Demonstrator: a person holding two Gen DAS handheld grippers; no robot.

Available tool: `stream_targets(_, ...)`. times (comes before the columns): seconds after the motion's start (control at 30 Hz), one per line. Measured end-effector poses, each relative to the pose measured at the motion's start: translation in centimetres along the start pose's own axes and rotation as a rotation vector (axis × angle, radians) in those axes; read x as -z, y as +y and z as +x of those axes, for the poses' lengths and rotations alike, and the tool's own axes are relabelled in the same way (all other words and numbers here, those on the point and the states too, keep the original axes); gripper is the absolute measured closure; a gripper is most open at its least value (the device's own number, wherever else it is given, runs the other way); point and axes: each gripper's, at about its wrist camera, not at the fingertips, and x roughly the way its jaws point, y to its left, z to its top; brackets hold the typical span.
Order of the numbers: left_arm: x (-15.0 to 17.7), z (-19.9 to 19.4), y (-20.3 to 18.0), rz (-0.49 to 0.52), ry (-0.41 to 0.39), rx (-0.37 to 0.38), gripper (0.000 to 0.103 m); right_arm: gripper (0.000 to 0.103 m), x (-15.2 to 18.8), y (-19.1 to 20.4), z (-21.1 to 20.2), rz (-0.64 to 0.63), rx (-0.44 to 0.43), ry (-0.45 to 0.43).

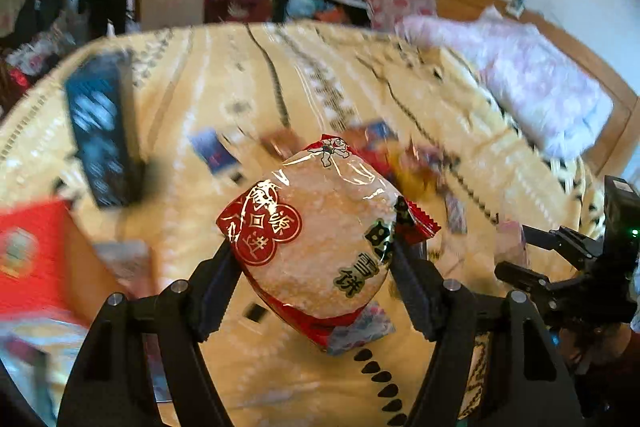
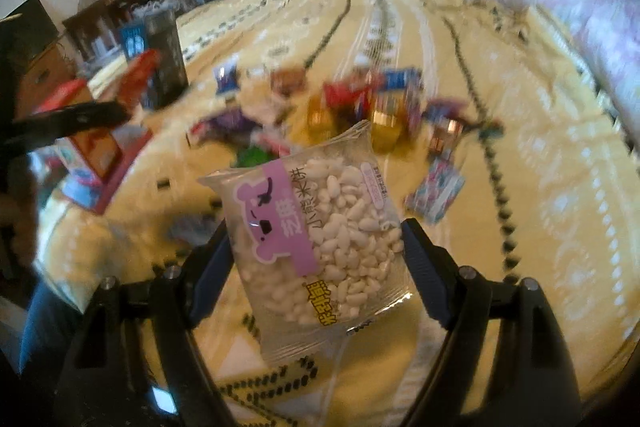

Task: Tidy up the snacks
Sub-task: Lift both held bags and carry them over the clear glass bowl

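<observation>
At lower centre of each view, the left gripper (image 1: 316,247) pinched a red-edged rice cracker packet (image 1: 320,243) between its fingers, the right gripper (image 2: 316,255) a puffed-rice cake packet (image 2: 320,247), both held above the bed (image 2: 520,167). Farther up, mid-frame, a scatter of small snacks (image 2: 360,107) lay unsorted, so most sorting seemingly remained.

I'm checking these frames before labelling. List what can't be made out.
- Loose snacks on the bed, right wrist view: motion blur, labels unreadable.
- Red box, left wrist view: blurred and cut by the left edge.
- Packet under the rice cracker, left wrist view: mostly hidden by it.
</observation>
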Motion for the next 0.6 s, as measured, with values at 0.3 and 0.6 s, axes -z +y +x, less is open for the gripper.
stream_targets(0.3, -4.0, -12.5, 8.8, -0.137, -0.175, -0.199, 0.029, 0.022, -10.0, 5.6, -3.8, -0.034, -0.065, -0.159)
stream_targets(0.6, -1.3, -24.2, 21.7, -0.363, -0.286, -0.471, 0.029, 0.022, -18.4, 20.9, -3.7, -0.156, -0.321, -0.209)
